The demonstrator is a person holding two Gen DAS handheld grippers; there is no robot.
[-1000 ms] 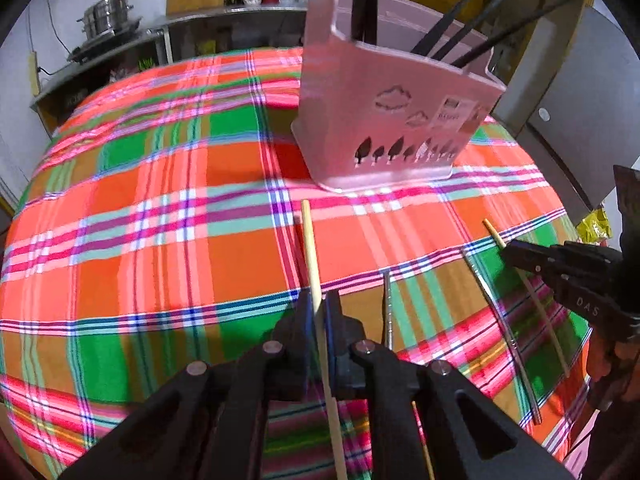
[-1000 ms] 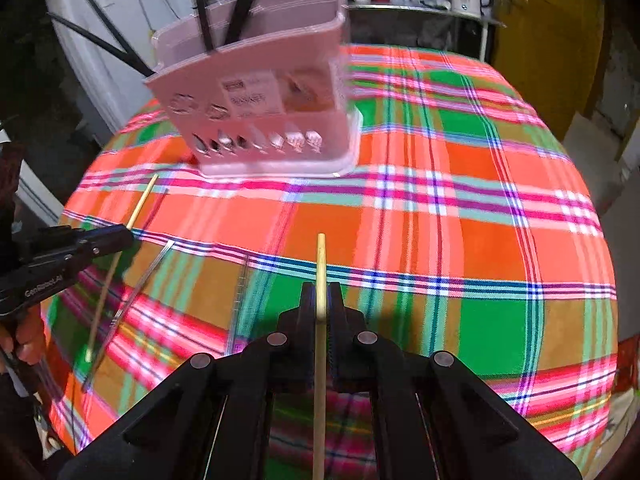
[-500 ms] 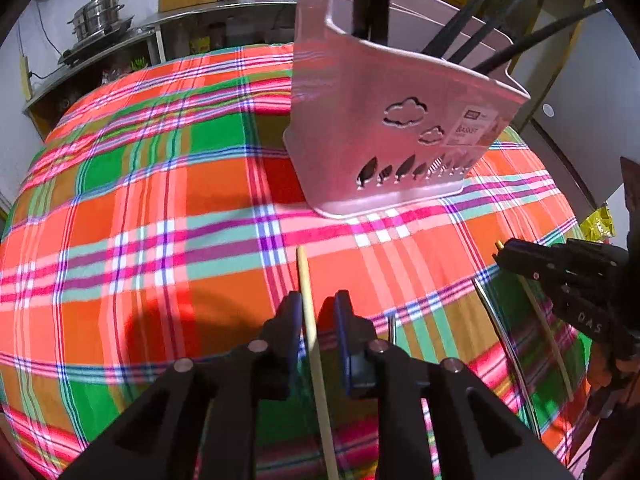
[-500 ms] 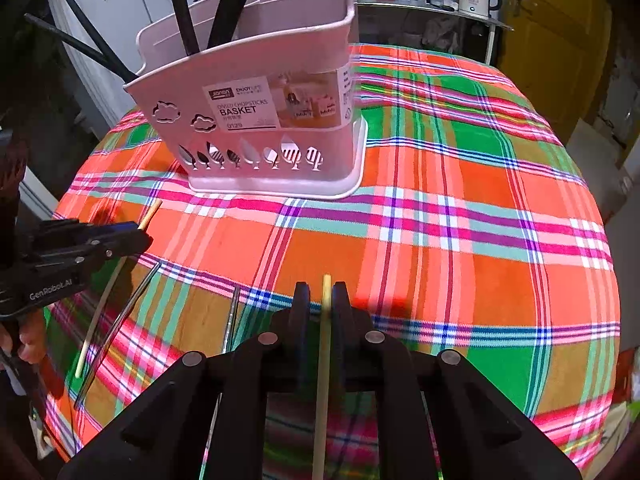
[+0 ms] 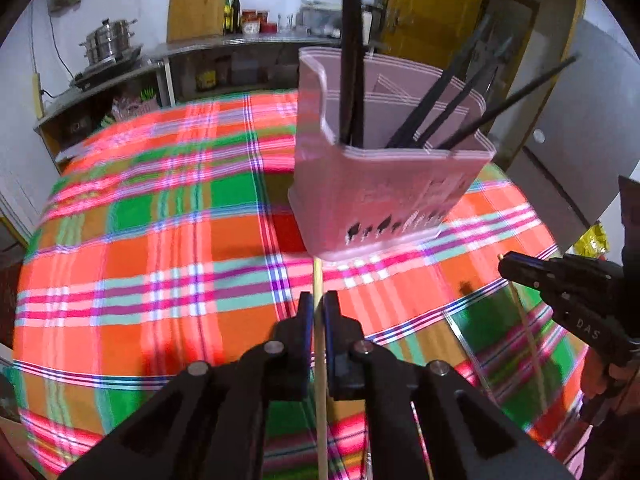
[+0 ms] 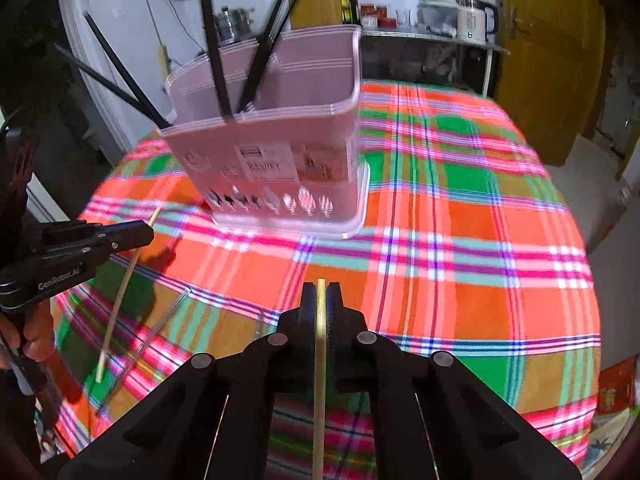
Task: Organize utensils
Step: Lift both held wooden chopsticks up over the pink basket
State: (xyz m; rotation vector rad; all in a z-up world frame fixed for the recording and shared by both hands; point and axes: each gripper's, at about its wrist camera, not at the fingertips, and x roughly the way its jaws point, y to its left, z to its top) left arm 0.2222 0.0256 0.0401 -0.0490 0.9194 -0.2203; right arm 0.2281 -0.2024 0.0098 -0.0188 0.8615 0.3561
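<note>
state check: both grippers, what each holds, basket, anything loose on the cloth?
left gripper: shut on a wooden chopstick, lifted
right gripper: shut on a second wooden chopstick, lifted
pink basket: upright on the tablecloth, holding black chopsticks
loose wooden chopstick: lying flat
metal chopstick: lying flat

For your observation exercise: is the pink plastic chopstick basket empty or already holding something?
Holding something. Several black chopsticks stand in the pink plastic chopstick basket, leaning out above its rim in both wrist views.

right tongs (image 6: 321,300) clamp chopstick (image 6: 319,380) | pink basket (image 6: 276,152) ahead
</note>
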